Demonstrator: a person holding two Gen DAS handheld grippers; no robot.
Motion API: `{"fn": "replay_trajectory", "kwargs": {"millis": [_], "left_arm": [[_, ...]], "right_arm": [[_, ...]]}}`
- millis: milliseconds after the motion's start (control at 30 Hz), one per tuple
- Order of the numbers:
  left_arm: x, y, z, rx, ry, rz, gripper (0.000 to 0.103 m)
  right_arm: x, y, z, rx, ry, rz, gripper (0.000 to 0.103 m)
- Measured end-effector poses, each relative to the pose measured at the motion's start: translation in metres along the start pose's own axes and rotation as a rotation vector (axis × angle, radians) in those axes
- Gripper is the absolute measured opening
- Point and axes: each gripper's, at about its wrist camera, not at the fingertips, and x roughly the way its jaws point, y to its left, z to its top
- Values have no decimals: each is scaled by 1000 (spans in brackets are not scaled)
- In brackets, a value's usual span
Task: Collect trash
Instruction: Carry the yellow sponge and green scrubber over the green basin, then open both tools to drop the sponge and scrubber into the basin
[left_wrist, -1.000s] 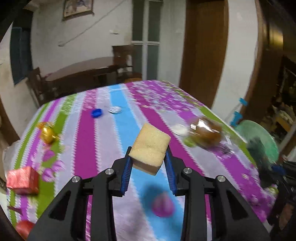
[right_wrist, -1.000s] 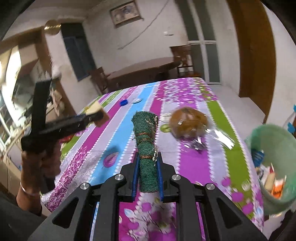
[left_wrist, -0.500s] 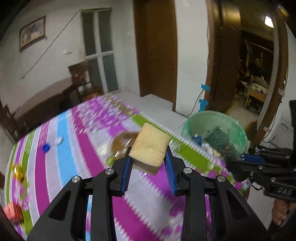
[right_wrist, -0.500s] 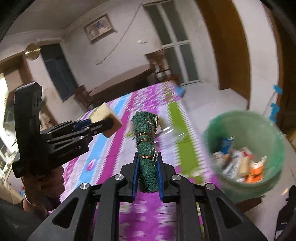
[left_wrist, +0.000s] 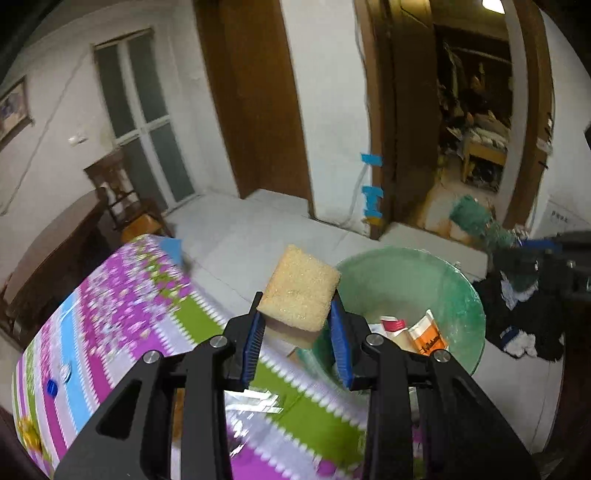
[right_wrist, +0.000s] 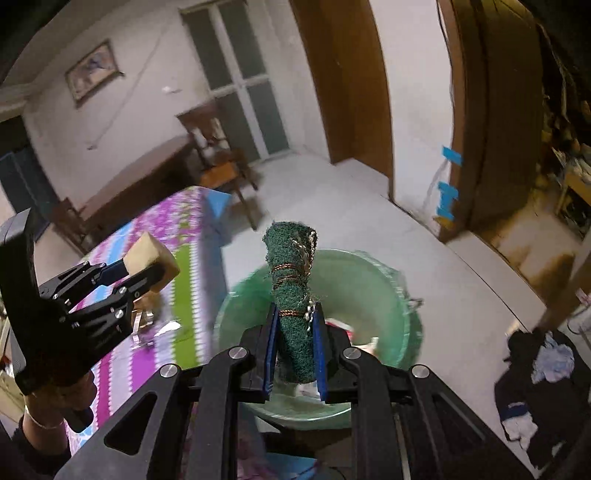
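My left gripper (left_wrist: 297, 325) is shut on a yellow sponge (left_wrist: 298, 288) and holds it in the air over the table's edge, beside the green trash bin (left_wrist: 461, 295). It also shows in the right wrist view (right_wrist: 144, 267) with the sponge (right_wrist: 149, 251). My right gripper (right_wrist: 294, 332) is shut on a rolled green scouring pad (right_wrist: 291, 280) bound with wire, held above the green bin (right_wrist: 369, 280). The pad also shows at the right of the left wrist view (left_wrist: 476, 221). The bin holds several wrappers and packets (left_wrist: 424, 334).
The table with a striped purple, blue and green cloth (left_wrist: 110, 314) is at the left, with a blue bottle cap (left_wrist: 51, 387) and clear plastic wrap (left_wrist: 255, 402) on it. Dark clothes (right_wrist: 535, 373) lie on the floor right of the bin. A wooden chair (right_wrist: 218, 155) stands behind.
Both grippers have swung right, from over the table to the green bin, each still holding its item. The right gripper now hangs above the bin.
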Motion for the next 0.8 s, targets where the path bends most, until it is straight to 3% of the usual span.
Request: {"fn": "replay_trajectory", "kwargs": {"millis": [333,600,633,700,733,800], "left_arm": [[64,-22,15,112,179,-188,32],[77,-25,0,117,219,-224,32],[77,-25,0,120,213,-222,34],[78,-27,0,130,210,-198,48],[79,-26,-1,134,214,-146,72],[78,-28,-2,138,205,-130,76]], "right_arm": [[62,-9,22,-13,199,-88,18],[92,-10,11,1,262,-87,18],[96,-9,10,0,263,-82,18],[99,-6,10,-10,258,-84,32],[98,-6,9,-3,235,-95,48],[95,-7,8,-3,212,-103,52]]}}
